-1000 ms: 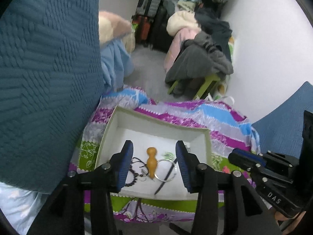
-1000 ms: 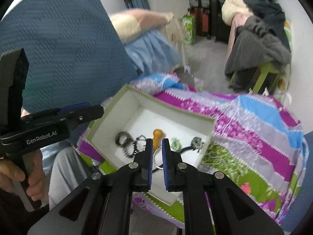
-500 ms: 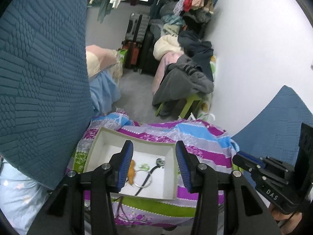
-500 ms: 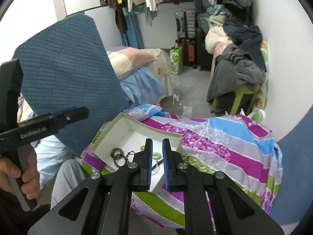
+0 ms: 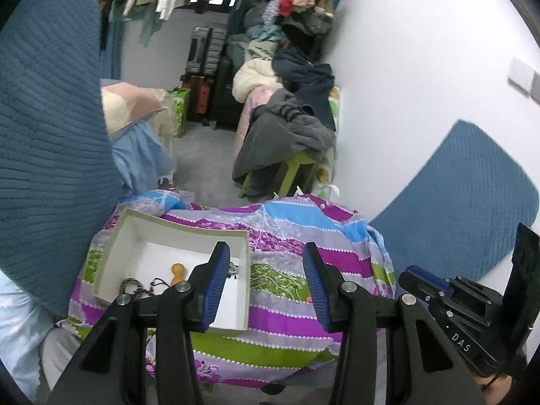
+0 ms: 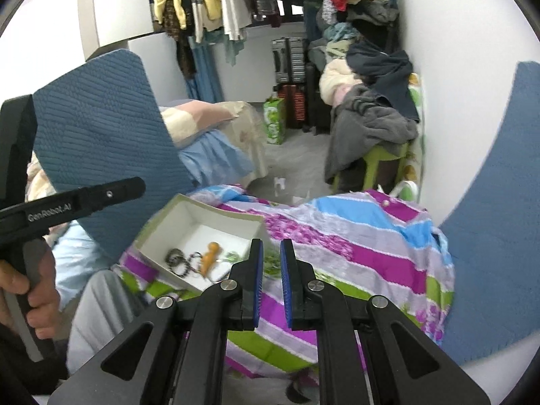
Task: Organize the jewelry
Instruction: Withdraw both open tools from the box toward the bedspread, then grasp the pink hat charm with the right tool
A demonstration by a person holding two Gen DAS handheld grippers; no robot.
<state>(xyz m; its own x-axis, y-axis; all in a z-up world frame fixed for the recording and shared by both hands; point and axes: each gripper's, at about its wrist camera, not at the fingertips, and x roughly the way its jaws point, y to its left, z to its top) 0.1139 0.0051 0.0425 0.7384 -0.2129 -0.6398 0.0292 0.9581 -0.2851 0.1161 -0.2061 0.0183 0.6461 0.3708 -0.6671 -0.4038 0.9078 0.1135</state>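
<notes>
Both grippers pulled up and back from the white box [image 5: 116, 241]. Left gripper [image 5: 266, 281], earlier framing the wooden piece [image 5: 178, 271] inside, now straddles the box's right wall and the striped cloth [image 5: 297, 233]. Right gripper [image 6: 269, 271] now sits over cloth, beside the box.

A striped cloth [image 5: 297, 236] in purple, blue, green and grey covers the counter. Beyond its far edge lies a grey floor [image 5: 206, 165]. A green stool [image 5: 297, 168] stands there by the white wall [image 5: 422, 84], heaped with a grey garment [image 5: 283, 135]. Dark suitcases [image 5: 206, 54] stand further back, under clothes on a rail [image 6: 216, 0]. A blue quilted cushion [image 5: 44, 135] rises at the left edge.
</notes>
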